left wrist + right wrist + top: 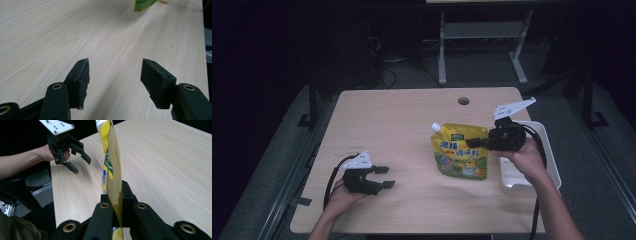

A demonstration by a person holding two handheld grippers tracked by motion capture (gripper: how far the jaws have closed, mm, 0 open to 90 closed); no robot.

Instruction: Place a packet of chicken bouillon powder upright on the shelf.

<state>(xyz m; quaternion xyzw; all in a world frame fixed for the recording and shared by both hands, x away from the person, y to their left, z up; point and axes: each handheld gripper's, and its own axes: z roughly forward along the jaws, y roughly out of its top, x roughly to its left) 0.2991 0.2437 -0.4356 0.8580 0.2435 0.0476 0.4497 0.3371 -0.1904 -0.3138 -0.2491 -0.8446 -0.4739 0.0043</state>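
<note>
The yellow pouch is pinched at its right edge by the right gripper, beside the white tray at the tabletop edge. The left gripper is spread empty over bare wood near the front-left edge.

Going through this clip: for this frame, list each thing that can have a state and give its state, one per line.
yellow spout pouch: capped, upright, pinched at its edge by the right gripper.
right gripper: shut on the pouch's edge.
left gripper: open, nothing between its pads, over bare wood.
white bin: at the table's right edge, its contents are hidden by the hand.
table: light wood, cable hole at the far edge.
</note>
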